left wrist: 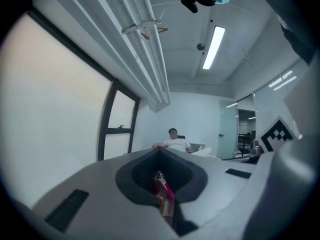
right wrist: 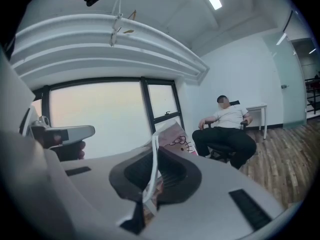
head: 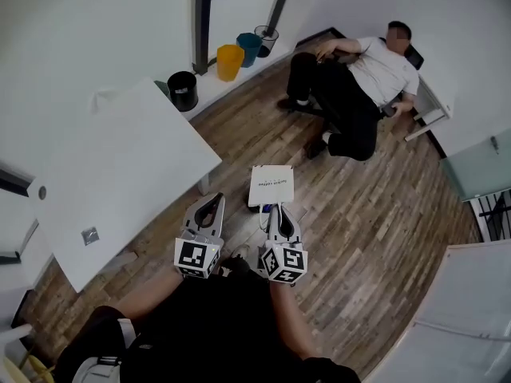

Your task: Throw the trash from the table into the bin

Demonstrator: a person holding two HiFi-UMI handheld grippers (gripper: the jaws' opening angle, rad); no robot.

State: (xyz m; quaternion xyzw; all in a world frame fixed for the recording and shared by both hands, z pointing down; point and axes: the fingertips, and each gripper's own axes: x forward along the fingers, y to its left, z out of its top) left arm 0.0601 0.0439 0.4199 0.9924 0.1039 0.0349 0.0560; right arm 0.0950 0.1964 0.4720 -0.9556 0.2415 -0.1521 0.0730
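Two bits of trash held over the wood floor (head: 375,214), off the white rectangular table (head: 120,174) at nine o'clock, presumably bound for a bin.
Nearest candidate: the black round bin (head: 183,91) at eleven o'clock. In the right gripper (head: 275,211), a flat white printed paper bag (head: 271,186) pinched tight by one edge, jutting toward twelve o'clock, pinkish cartoon print on one face. Deep inside the left gripper (head: 211,207), a small crumpled pink-red wrapper (left wrist: 165,196), clamped.

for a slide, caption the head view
Left hand-held gripper holds a wrapper, right hand-held gripper a white bag, above wood floor
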